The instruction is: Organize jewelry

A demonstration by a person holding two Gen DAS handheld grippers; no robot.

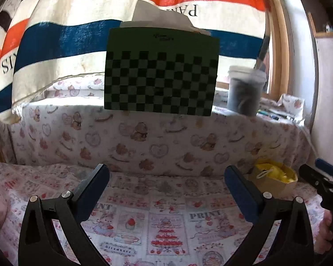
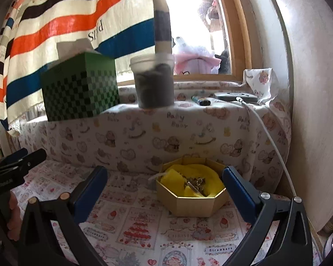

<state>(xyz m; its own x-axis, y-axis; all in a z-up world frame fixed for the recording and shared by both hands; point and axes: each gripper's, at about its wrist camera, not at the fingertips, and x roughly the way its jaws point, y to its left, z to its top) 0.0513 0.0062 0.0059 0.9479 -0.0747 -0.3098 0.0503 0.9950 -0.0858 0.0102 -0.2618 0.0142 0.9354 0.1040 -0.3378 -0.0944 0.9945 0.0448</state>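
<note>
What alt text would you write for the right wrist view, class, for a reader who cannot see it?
The open right gripper faces an open gold octagonal box lined with yellow cloth, with tangled jewelry inside, on a printed tablecloth. Behind, a ledge holds a green checkered box and a plastic tub.

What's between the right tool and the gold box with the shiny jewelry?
Nothing but bare printed cloth. In the right wrist view, the open right tool points at the gold box, which sits just ahead between its fingers, nearer the right one.

Open gold octagonal box (image 2: 192, 204), tangled jewelry (image 2: 195, 182) inside
</note>
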